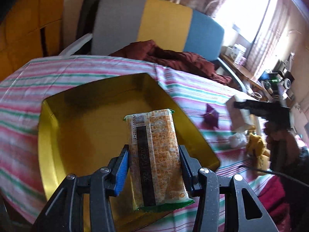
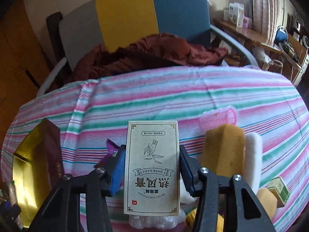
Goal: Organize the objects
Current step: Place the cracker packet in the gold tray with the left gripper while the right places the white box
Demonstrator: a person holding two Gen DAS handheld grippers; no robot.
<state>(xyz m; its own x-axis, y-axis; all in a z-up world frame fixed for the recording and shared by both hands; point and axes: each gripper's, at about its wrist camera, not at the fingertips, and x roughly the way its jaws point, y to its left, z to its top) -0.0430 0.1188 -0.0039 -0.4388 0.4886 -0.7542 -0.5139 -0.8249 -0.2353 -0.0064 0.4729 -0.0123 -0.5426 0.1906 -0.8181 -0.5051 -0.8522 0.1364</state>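
My left gripper (image 1: 153,154) is shut on an orange-and-green snack packet (image 1: 156,154) and holds it over the open gold-lined box (image 1: 81,123) on the striped cloth. My right gripper (image 2: 151,154) is shut on a beige carton with black print (image 2: 152,168), held above the cloth. In the left wrist view the right gripper (image 1: 239,104) shows at the far right with the carton (image 1: 238,114), blurred. The gold box (image 2: 25,166) sits at the left edge of the right wrist view.
A purple wrapper (image 1: 211,116) (image 2: 111,148), a yellow plush toy (image 1: 256,147) (image 2: 224,148), a white crumpled piece (image 1: 236,139) and a small green tin (image 2: 280,191) lie on the cloth. A maroon garment (image 2: 154,52) lies on the chair (image 2: 125,19) behind the table.
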